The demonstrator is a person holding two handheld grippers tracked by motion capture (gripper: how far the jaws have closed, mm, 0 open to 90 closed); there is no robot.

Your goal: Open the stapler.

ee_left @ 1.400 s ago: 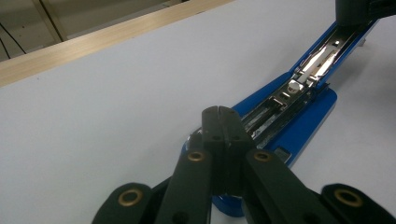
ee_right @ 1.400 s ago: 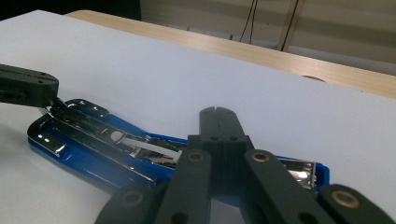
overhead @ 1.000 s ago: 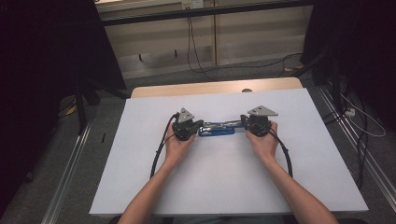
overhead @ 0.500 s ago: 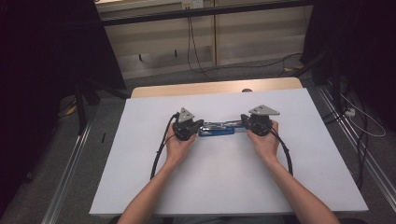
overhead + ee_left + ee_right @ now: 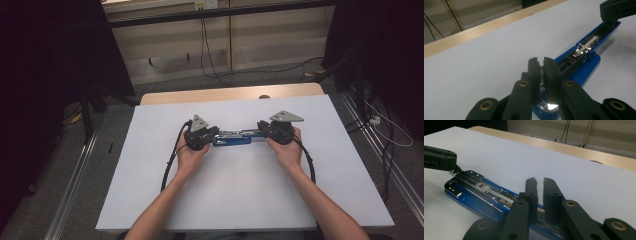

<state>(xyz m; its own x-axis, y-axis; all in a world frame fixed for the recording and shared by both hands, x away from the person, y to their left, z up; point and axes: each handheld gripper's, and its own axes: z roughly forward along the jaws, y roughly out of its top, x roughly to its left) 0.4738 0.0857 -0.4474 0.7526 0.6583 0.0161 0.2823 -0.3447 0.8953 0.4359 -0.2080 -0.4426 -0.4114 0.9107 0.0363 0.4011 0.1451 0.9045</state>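
Note:
A blue stapler (image 5: 231,138) lies unfolded flat on the white table (image 5: 240,195), its metal staple channel facing up. My left gripper (image 5: 212,134) is shut on its left end and my right gripper (image 5: 261,131) is shut on its right end. In the left gripper view the jaws (image 5: 541,62) stand almost together over the stapler (image 5: 586,45), whose far end sits under the right gripper (image 5: 616,10). From the right gripper view the jaws (image 5: 539,182) pinch the near end of the stapler (image 5: 474,192), while the left gripper (image 5: 439,157) clamps its far metal tip.
A wooden strip (image 5: 230,94) runs along the table's far edge. Black cables (image 5: 170,165) trail from both grippers back toward the person. Metal rails (image 5: 75,195) flank the table on the floor. Wide bare white surface lies in front of and behind the stapler.

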